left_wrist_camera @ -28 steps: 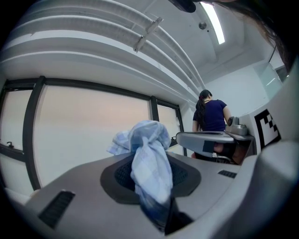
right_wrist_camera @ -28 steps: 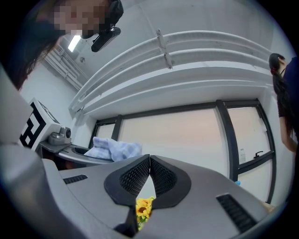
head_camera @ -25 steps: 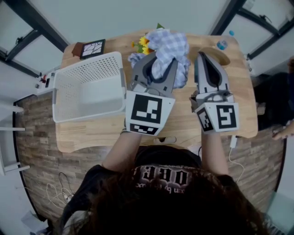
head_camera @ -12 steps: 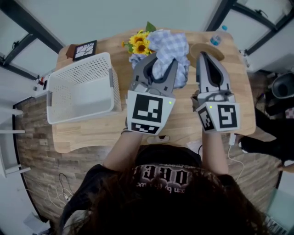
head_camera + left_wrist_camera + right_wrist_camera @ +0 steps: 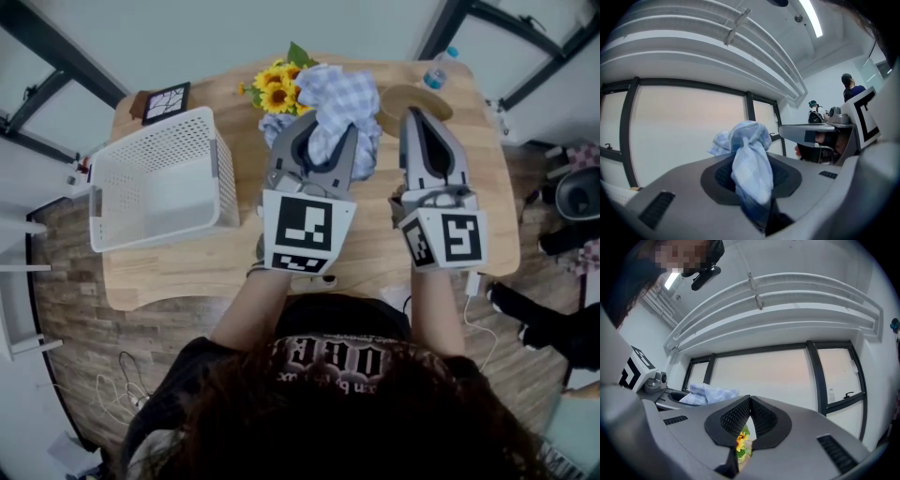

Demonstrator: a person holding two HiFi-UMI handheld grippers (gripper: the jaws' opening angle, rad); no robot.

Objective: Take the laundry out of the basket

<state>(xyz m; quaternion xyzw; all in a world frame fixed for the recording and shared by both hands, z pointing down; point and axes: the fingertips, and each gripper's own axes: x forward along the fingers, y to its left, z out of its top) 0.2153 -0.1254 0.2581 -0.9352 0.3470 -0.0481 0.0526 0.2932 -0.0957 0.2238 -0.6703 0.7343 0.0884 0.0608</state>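
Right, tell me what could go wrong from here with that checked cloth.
1. The left gripper pinches only a fold of the checked cloth; the loose bulk beyond its jaws could slip free.
2. In the head view the cloth appears close to the sunflowers; a careless swing might snag or topple them.
3. The right gripper is shut and empty, so nothing backs up the hold.

Yr cloth [image 5: 342, 94] looks soft, crumpled, woven check; basket [image 5: 159, 141] white perforated plastic, matt; table [image 5: 375, 258] smooth pale wood; left gripper [image 5: 326, 131] & right gripper [image 5: 419, 122] shells matt grey plastic, pads [image 5: 733, 420] black, mesh-textured.
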